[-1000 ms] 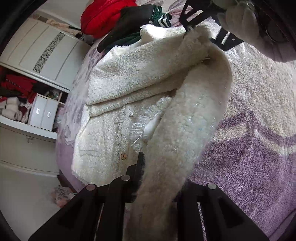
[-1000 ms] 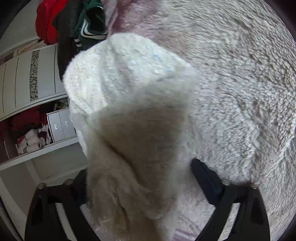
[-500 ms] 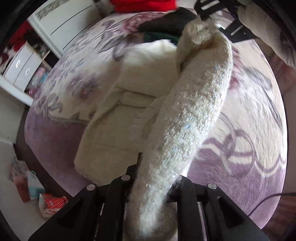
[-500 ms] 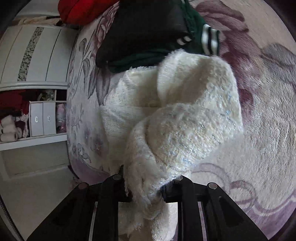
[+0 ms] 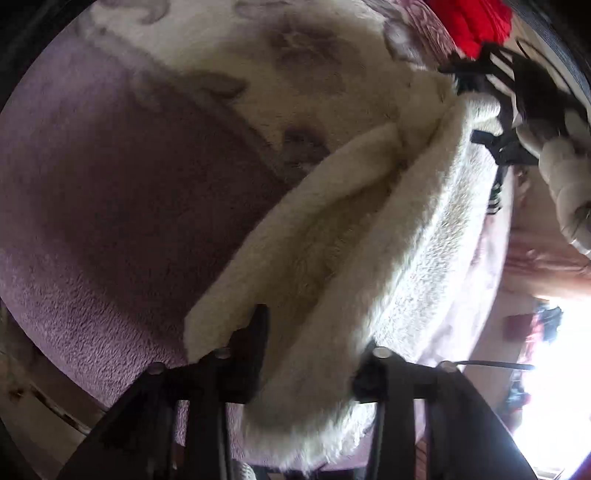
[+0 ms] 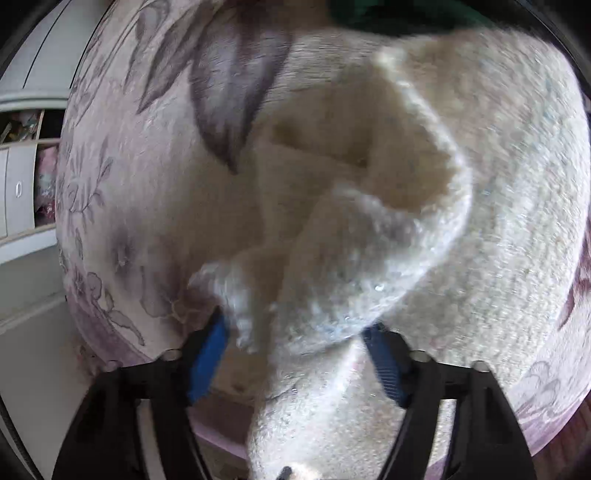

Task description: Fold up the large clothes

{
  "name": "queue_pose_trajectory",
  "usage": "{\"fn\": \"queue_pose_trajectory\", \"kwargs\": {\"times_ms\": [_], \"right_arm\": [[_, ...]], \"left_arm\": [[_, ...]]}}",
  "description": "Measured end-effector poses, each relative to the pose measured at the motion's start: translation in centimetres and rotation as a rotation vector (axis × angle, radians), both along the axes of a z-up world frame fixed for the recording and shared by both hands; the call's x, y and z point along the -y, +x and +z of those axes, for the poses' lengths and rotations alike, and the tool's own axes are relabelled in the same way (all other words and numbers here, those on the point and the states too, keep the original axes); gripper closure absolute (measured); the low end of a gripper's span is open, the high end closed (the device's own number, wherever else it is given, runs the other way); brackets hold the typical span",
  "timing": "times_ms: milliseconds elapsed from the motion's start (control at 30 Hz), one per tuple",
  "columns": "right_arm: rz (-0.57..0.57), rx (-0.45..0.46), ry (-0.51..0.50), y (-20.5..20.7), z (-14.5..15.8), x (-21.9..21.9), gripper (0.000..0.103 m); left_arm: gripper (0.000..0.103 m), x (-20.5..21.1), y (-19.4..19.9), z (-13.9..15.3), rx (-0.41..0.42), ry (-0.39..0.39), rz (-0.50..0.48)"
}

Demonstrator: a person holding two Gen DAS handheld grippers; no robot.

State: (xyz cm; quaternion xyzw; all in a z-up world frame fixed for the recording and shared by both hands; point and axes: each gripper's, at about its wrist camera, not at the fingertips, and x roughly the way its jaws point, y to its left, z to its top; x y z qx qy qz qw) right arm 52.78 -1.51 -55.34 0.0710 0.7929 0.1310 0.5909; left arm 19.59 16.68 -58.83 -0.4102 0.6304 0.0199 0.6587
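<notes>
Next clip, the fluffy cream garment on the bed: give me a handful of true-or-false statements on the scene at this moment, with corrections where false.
1. The cream garment lies on a purple floral blanket. True.
2. The right gripper has blue pads. True.
3. The garment is dark green. False: it is cream; something green shows only at the top edge of the right wrist view.
4. Cream fabric lies between the left gripper's fingers. True; its jaws are opening.
5. A red item lies between the right gripper's fingers. False: cream fabric is there, jaws opening; the red item is further along the bed.
</notes>
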Motion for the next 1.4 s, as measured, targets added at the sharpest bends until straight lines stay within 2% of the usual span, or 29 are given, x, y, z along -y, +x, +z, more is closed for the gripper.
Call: {"fn": "queue_pose_trajectory", "kwargs": {"times_ms": [33,100,200,267,300,333,367,433,500,567,633,667,700,767,867,1000,1067,1133,1200,1267,1333,1400], "right_arm": [[0.026,0.001,0.013,-0.1,0.3,-0.7,0.020],[0.054,-0.003,0.070,-0.2,1.5,-1.2,0.020],[0.008,-0.006,0.200,-0.5,3.9,0.5,0.020],[-0.030,0.010,0.228,-1.1,4.5,1.9,0.023],[-0.037,0.010,0.227,-1.3,4.2,2.3,0.031],[-0.032,-0.001,0.228,-1.6,3.3,2.1,0.046],[-0.028,-0.012,0.209,-1.7,1.8,1.6,0.047],[0.007,-0.032,0.183,-1.7,-1.6,0.0,0.047],[0.062,-0.031,0.181,-1.5,-2.8,-1.1,0.045],[0.093,-0.045,0.223,-1.2,-1.6,-1.2,0.035],[0.089,-0.029,0.314,-0.8,0.7,0.5,0.034],[0.060,-0.009,0.348,-0.5,2.1,2.4,0.034],[0.026,0.021,0.354,-0.3,3.4,4.5,0.034],[-0.031,0.098,0.317,0.6,5.5,8.7,0.034],[-0.086,0.185,0.216,2.5,7.3,14.2,0.034],[-0.128,0.193,0.146,6.5,6.3,18.3,0.034],[-0.152,0.178,0.124,8.2,4.7,18.6,0.034],[-0.148,0.131,0.144,9.5,1.4,16.8,0.045],[-0.123,0.107,0.102,10.4,-1.7,14.3,0.045],[-0.042,0.097,0.033,10.8,-5.1,10.8,0.045],[0.015,0.121,-0.025,10.8,-5.7,9.2,0.043],[0.072,0.156,-0.033,10.8,-4.0,9.0,0.043]], "left_arm": [[0.054,-0.6,-0.6,0.2,0.001,-0.018,0.002],[0.041,-1.6,-1.8,0.7,-0.014,0.001,-0.001],[0.039,-3.0,-3.2,1.7,-0.052,0.074,0.002],[0.039,-3.2,-3.3,2.5,-0.058,0.124,0.010],[0.039,-3.2,-2.9,2.7,-0.055,0.148,0.019],[0.039,-3.2,-2.1,2.9,-0.049,0.161,0.025],[0.039,-3.4,-1.2,2.7,-0.050,0.170,0.017],[0.039,-2.9,0.9,2.0,-0.058,0.193,-0.010],[0.039,-1.7,3.1,1.8,-0.045,0.249,-0.054],[0.039,-0.8,4.9,1.7,-0.030,0.305,-0.109],[0.039,0.7,6.1,0.6,-0.061,0.384,-0.171],[0.039,1.3,6.0,-0.2,-0.078,0.390,-0.192],[0.052,1.8,5.9,-1.0,-0.092,0.381,-0.199],[0.085,2.1,5.4,-1.9,-0.094,0.344,-0.182],[0.092,1.8,4.1,-0.9,-0.051,0.360,-0.136],[0.093,1.2,2.4,-0.3,-0.052,0.366,-0.100],[0.093,1.1,1.8,-0.5,-0.062,0.363,-0.098],[0.093,0.9,1.5,-1.0,-0.079,0.367,-0.090],[0.092,1.0,1.7,-1.4,-0.091,0.370,-0.089],[0.092,1.5,3.0,-2.0,-0.097,0.371,-0.089],[0.091,1.5,3.3,-2.3,-0.117,0.347,-0.078],[0.085,0.5,3.5,-1.4,-0.134,0.295,-0.052]]}}
